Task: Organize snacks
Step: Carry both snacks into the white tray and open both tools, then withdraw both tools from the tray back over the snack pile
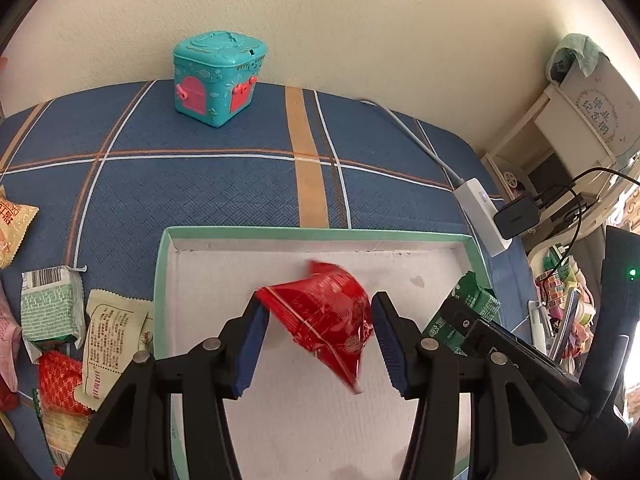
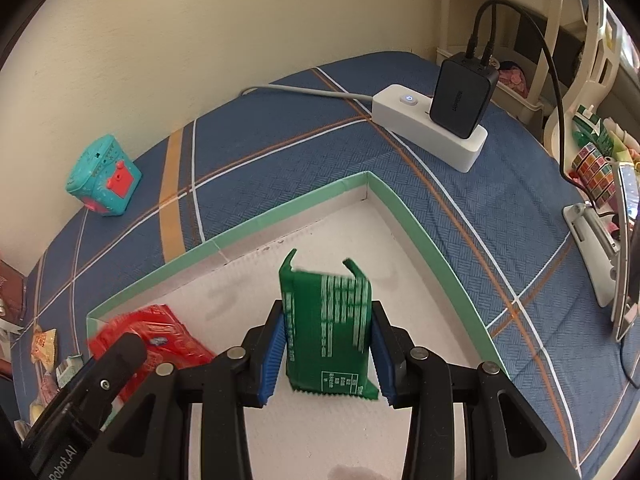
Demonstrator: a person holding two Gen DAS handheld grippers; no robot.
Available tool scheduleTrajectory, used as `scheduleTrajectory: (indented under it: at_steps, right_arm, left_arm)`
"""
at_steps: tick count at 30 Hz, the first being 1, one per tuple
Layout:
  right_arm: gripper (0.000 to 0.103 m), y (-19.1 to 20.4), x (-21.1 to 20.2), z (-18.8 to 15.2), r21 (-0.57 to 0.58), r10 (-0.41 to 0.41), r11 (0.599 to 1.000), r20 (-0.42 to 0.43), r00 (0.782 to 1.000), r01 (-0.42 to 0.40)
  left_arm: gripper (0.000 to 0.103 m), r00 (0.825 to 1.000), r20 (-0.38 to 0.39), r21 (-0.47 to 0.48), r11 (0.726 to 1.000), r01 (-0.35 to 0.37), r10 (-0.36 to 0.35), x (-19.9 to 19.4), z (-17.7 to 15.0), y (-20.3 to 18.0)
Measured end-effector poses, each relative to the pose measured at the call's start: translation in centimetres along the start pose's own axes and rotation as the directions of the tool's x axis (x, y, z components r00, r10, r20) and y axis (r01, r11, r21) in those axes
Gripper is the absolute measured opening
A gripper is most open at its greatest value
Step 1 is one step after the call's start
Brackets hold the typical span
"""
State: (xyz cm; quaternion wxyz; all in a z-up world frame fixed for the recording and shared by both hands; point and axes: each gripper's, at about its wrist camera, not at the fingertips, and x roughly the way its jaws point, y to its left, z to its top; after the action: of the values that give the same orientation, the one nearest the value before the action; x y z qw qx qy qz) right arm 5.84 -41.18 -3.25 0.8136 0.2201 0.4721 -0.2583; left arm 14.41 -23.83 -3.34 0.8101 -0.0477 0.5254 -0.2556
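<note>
The red snack packet (image 1: 320,320) hangs over the white floor of the green-rimmed tray (image 1: 320,234), between the pads of the left hand-held gripper (image 1: 318,344). Its jaws are partly open; the left pad touches a corner, the right looks just clear, so the grip seems loose. To its right, the right hand-held gripper (image 2: 326,354) clamps the green snack packet (image 2: 326,320) upright, long axis pointing away along the fingers, above the tray's far right corner. Loose snacks (image 1: 60,320) lie left on the blue plaid tabletop (image 1: 200,184).

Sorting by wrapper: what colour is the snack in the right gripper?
Green with white print, clearest in the right wrist view: green snack packet.
</note>
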Motion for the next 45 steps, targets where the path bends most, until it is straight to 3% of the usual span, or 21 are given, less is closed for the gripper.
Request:
scheduleTrajectory:
  at_steps: [13, 17, 20, 22, 30, 35, 38, 45]
  right_arm:
    - [0.044, 0.2, -0.5, -0.3, -0.041, -0.03, 0.999, -0.017, 0.999, 0.03]
    - [0.06, 0.2, -1.2, -0.5, -0.05, -0.036, 0.998, -0.015, 0.999, 0.036]
    - [0.064, 0.5, -1.9, -0.9, -0.077, -0.03, 0.997, -0.014, 0.999, 0.029]
    - [0.069, 0.6, -2.4, -1.4, -0.091, -0.032, 0.995, -0.006, 0.999, 0.032]
    - [0.081, 1.1, -3.7, -3.5, -0.121, -0.027, 0.992, -0.006, 1.0, 0.026]
    - [0.085, 1.7, -5.0, -4.9, -0.148, -0.019, 0.989, 0.006, 1.0, 0.02]
    - [0.09, 2.2, -5.8, -6.0, -0.166, 0.001, 0.986, 0.01, 1.0, 0.0]
    - [0.103, 3.3, -6.4, -8.9, -0.215, 0.006, 0.977, 0.005, 1.0, -0.004]
  left_arm:
    - [0.074, 0.999, -0.014, -0.041, 0.998, -0.042, 0.042, -1.9, 0.0, 0.9]
    - [0.079, 0.998, 0.003, -0.063, 0.996, -0.068, 0.069, -3.1, -0.1, 1.6]
    - [0.089, 0.994, 0.016, -0.075, 0.991, -0.107, 0.109, -4.0, -0.3, 2.0]
    - [0.089, 0.991, 0.027, -0.085, 0.988, -0.13, 0.133, -4.6, -0.6, 2.4]
    - [0.097, 0.965, 0.047, -0.073, 0.964, -0.256, 0.26, -6.9, -2.8, 3.6]
    - [0.098, 0.937, 0.057, -0.037, 0.939, -0.342, 0.344, -8.6, -4.0, 4.1]
    - [0.098, 0.935, 0.047, -0.07, 0.935, -0.347, 0.35, -9.8, -4.7, 5.1]
    - [0.099, 0.908, 0.02, -0.106, 0.904, -0.414, 0.418, -11.8, -6.7, 7.4]
